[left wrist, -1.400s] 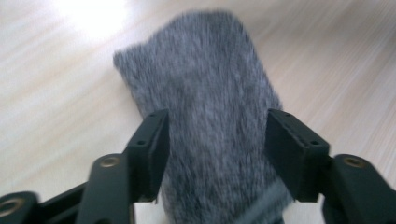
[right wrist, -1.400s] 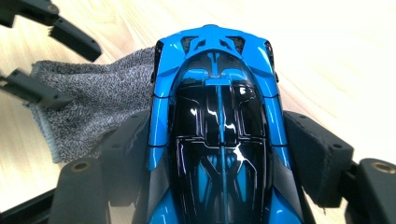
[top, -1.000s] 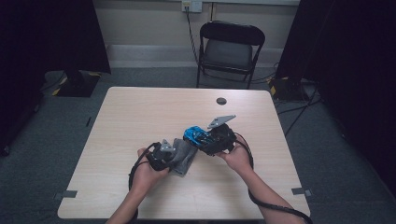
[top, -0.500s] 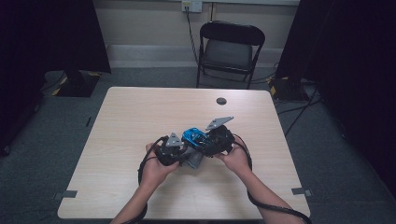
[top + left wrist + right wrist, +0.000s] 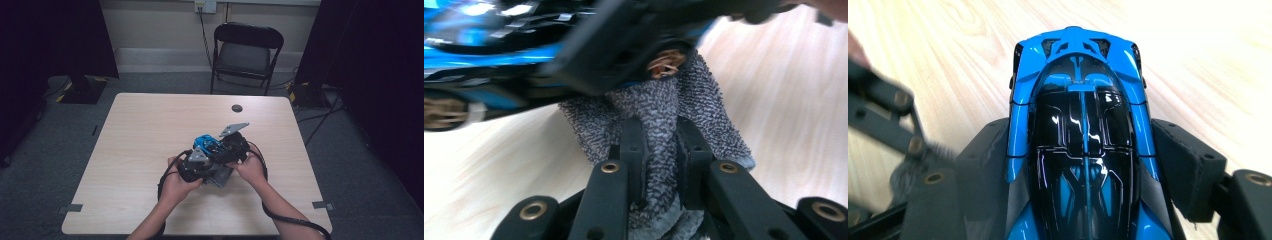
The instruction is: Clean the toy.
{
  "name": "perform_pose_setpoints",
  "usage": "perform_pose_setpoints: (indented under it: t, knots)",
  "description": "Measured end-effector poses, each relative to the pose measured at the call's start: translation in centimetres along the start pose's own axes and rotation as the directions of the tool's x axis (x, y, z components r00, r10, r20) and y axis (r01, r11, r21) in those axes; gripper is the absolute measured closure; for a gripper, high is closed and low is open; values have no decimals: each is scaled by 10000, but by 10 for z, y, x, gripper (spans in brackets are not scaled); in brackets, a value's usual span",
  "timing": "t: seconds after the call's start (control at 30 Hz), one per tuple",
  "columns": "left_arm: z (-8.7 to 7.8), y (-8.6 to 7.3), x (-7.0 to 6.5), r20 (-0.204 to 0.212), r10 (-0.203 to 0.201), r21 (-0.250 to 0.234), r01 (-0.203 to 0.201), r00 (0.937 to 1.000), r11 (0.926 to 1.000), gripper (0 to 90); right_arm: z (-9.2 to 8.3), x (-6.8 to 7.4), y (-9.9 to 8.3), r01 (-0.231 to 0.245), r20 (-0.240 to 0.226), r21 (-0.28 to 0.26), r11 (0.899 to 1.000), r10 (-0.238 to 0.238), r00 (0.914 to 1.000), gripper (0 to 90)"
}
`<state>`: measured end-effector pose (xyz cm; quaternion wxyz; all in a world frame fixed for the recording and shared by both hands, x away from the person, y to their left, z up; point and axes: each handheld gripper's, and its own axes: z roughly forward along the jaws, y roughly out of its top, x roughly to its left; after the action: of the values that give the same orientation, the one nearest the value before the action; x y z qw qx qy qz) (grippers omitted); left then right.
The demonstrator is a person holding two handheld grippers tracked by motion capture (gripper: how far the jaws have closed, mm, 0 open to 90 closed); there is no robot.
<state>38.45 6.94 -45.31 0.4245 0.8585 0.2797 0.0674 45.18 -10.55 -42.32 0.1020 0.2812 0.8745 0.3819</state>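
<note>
A blue and black toy car (image 5: 1080,130) is clamped by its sides between the black jaws of my right gripper (image 5: 1083,167), just above the table. In the high view the car (image 5: 205,142) sits mid-table, between both hands. My left gripper (image 5: 659,135) is shut on a grey speckled cloth (image 5: 659,110). The cloth reaches up to the car's blurred blue underside (image 5: 484,30) and seems to touch it. From above, the left gripper (image 5: 199,162) is pressed close to the right gripper (image 5: 227,147), with the cloth (image 5: 220,176) hanging below them.
The pale wooden table (image 5: 150,130) has a small black round object (image 5: 236,108) near its far edge. A black folding chair (image 5: 247,50) stands behind the table. Cables trail off the table's near right edge.
My left gripper has moved right and slightly up with the cloth, closing in against the car. The right gripper and the car have stayed in place.
</note>
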Motion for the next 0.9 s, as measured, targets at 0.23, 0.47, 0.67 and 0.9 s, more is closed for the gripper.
perform_pose_setpoints:
  t: [0.23, 0.47, 0.67, 0.9]
  knots:
    - [6, -4, -5, 224, 89, 330, -97, 9997, 9994, 773, -1, -3, 4, -97, -79, -67, 9999, 96, 9999, 279]
    - [-9, -12, 14, -400, -135, 501, 155, 9991, 9986, 773, -10, -5, 4, -94, 8, -190, 9998, 95, 10000, 280]
    - [-24, -21, 36, -1218, -334, 692, 421, 9920, 9967, 773, -17, -8, 2, -99, 48, -231, 9997, 100, 9999, 280]
    - [-37, -18, 54, -1605, -687, 490, 775, 9846, 9958, 773, -21, -7, -2, -41, 58, -275, 9996, 42, 10000, 279]
